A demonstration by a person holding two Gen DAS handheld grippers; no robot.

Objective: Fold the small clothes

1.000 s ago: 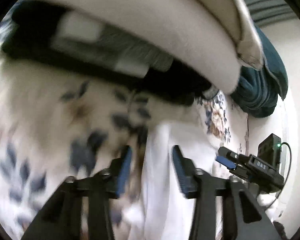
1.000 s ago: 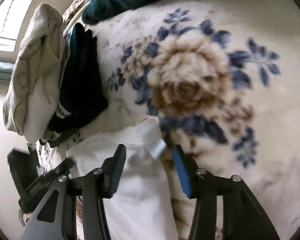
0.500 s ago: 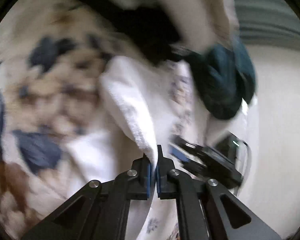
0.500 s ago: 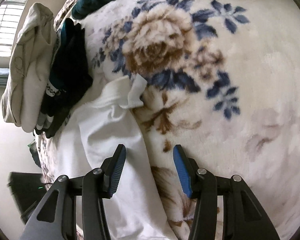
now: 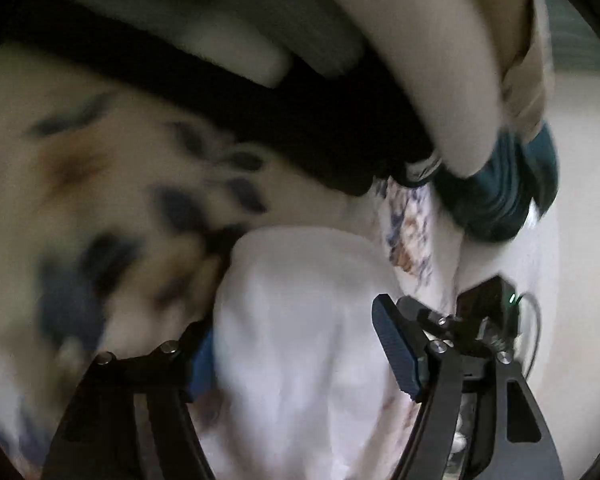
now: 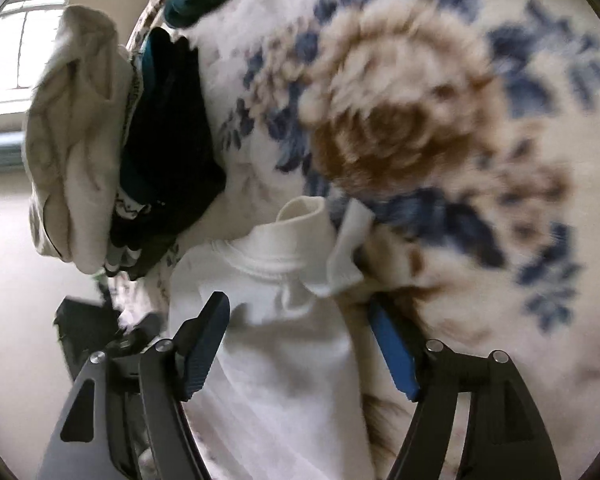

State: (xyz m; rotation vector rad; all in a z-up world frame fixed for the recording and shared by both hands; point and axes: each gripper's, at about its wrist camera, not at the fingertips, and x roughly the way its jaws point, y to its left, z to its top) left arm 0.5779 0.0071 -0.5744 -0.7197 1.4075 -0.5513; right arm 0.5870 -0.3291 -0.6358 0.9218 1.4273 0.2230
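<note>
A small white garment [image 6: 276,360] with a ribbed collar [image 6: 300,216] lies on a floral fleece blanket [image 6: 420,120]. My right gripper [image 6: 296,304] hangs just above the collar end. Its jaws are opening, the cloth lies between them, and the pads do not press on it. In the left wrist view the same white garment [image 5: 300,340] fills the gap of my left gripper [image 5: 292,320]. Its jaws are also opening, and the left pad sits at the cloth's edge without pinching. This view is blurred.
A stack of folded clothes sits at the blanket's edge: a beige piece [image 6: 72,140] on a black one [image 6: 168,140], with teal fabric [image 6: 192,0] beyond. They show close in the left wrist view as beige [image 5: 400,60], black [image 5: 260,112] and teal [image 5: 500,200]. A pale floor [image 6: 12,280] lies beyond.
The left gripper was shut on the white garment's edge half a second ago and has let go and spread. The right jaws have widened. Both grippers have sunk toward the garment.
</note>
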